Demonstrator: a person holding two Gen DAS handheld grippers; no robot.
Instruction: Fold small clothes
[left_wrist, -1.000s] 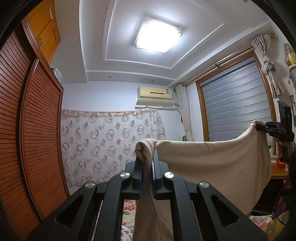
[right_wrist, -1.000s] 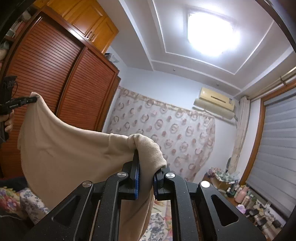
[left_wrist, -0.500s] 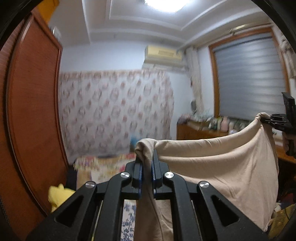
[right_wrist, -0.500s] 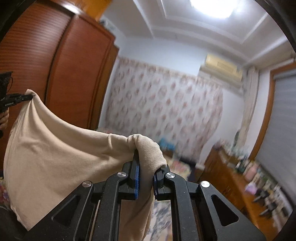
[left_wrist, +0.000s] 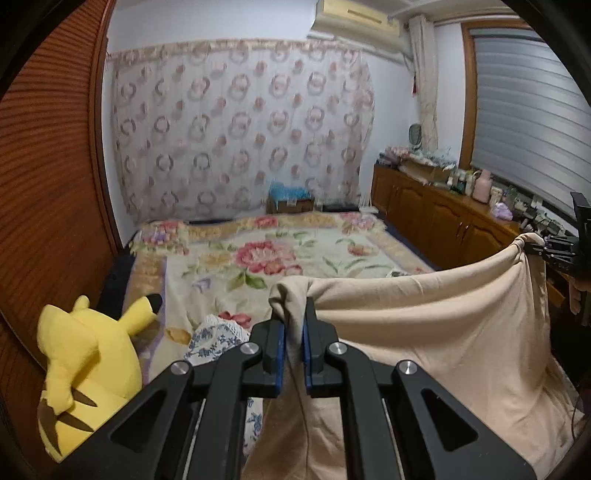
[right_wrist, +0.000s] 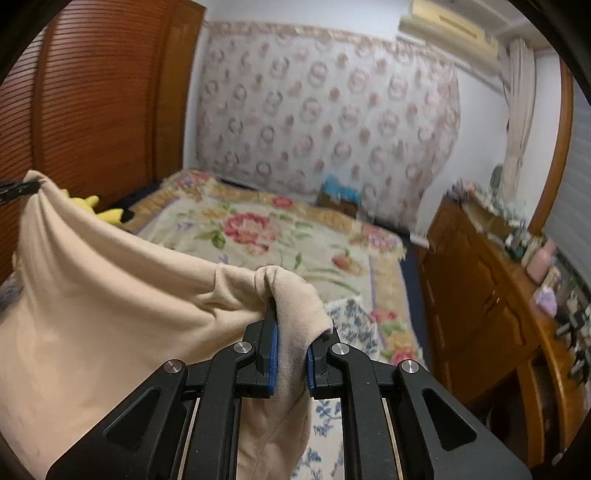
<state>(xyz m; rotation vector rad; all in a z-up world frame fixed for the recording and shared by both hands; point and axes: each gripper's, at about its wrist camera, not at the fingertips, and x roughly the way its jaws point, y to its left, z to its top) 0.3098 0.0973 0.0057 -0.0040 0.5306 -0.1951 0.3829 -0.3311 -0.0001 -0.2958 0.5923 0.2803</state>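
- My left gripper (left_wrist: 293, 332) has its 2 black jaws with blue pads pressed onto a bunched corner of the soft beige cloth garment (left_wrist: 436, 332); a little knob of fabric pokes out above the jaw tips.
- My right gripper (right_wrist: 290, 332) pinches the opposite corner the same way, with a flap of beige cloth draped over its right jaw.
- In the left wrist view I see the right gripper at the far right of the frame, with the top hem sagging between the 2 grips in a shallow curve.
- The garment hangs in the air as 1 open sheet, held above the near end of the bed with the floral blanket (left_wrist: 280, 254). I cannot tell whether its lower edge touches the blanket, because my tools hide it.
- I judge the task barely started on this piece: the cloth is spread wide and shows no crease or fold.
- What is left, as I read it: lay the sheet flat on the blanket, then fold it over and square it up.
- A blue-and-white patterned cloth (left_wrist: 216, 338) lies at the near edge of the bed, close under my grips, and could get in the way.
- A yellow plush toy (left_wrist: 85, 365) sits at the bed's left edge, beside the brown slatted wardrobe (left_wrist: 48, 177), well clear of the garment.
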